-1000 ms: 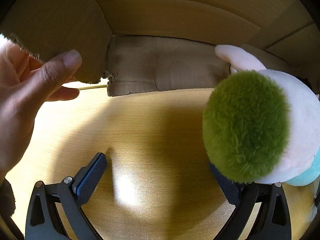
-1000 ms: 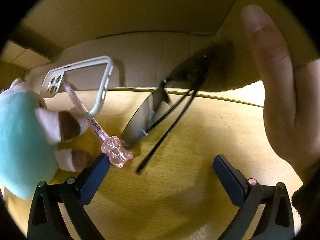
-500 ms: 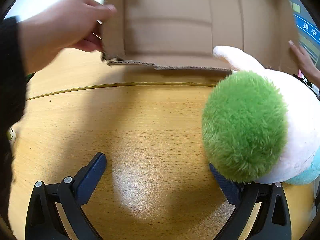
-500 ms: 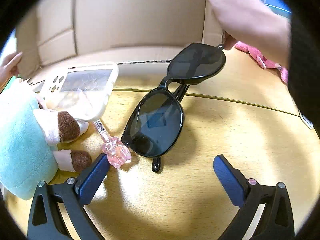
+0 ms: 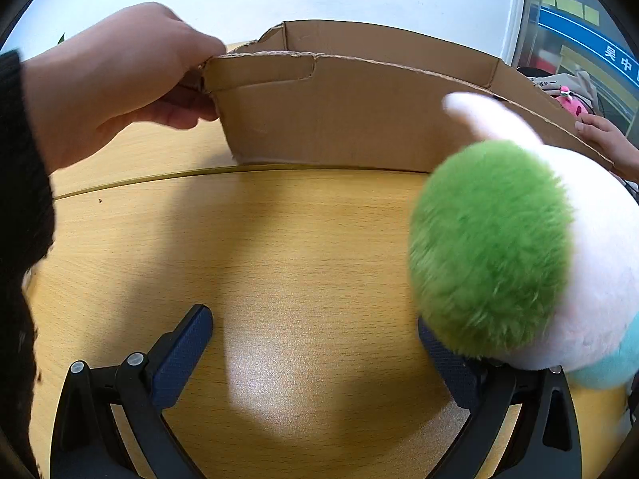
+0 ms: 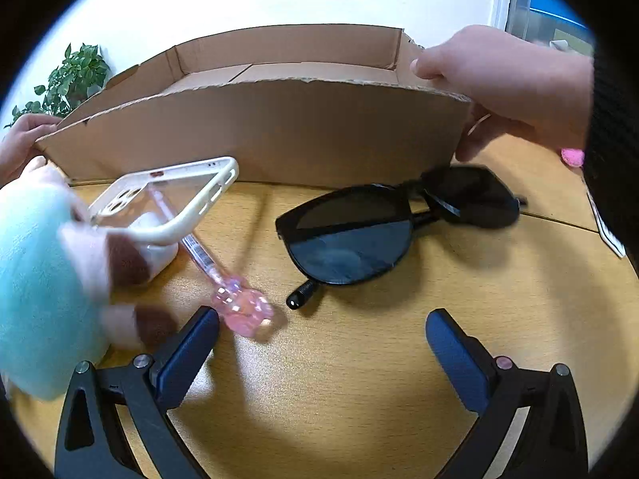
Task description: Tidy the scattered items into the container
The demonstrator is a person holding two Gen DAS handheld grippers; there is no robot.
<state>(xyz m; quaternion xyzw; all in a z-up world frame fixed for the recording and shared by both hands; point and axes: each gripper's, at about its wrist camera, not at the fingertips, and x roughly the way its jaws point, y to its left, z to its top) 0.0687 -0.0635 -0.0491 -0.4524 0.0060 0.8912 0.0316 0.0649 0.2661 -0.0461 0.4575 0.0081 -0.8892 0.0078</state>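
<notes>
Two bare hands [image 6: 507,84] have just swung the cardboard box [image 6: 255,131] down off the pile. A second ago it was tipped over everything like a roof and we were staring up into it; now it sits upright at 12 o'clock on the counter [image 6: 359,379], open side up, a hand gripping each end. So we reckon the reset is done and the box is ready to be filled, though nothing has gone in yet.

Both claws are released and hold nothing. The left claw [image 5: 315,343] has bare counter between its pads, and the plush toy [image 5: 519,255], green fuzzy patch facing us, bulges in at 3 o'clock, right up against the right pad and hiding most of it.

From the right claw [image 6: 323,343], the sunglasses [image 6: 359,231] lie folded at 12 o'clock, between us and the box wall. The pink pen [image 6: 223,275] runs out toward 10 o'clock, its chunky charm just beside the left pad. The phone case [image 6: 171,195] leans above it at 10 to 11, with a small white thing tucked under it that we can't identify. The plush toy's teal side fills 9 o'clock.

The pen looks like the easiest first grab.
</notes>
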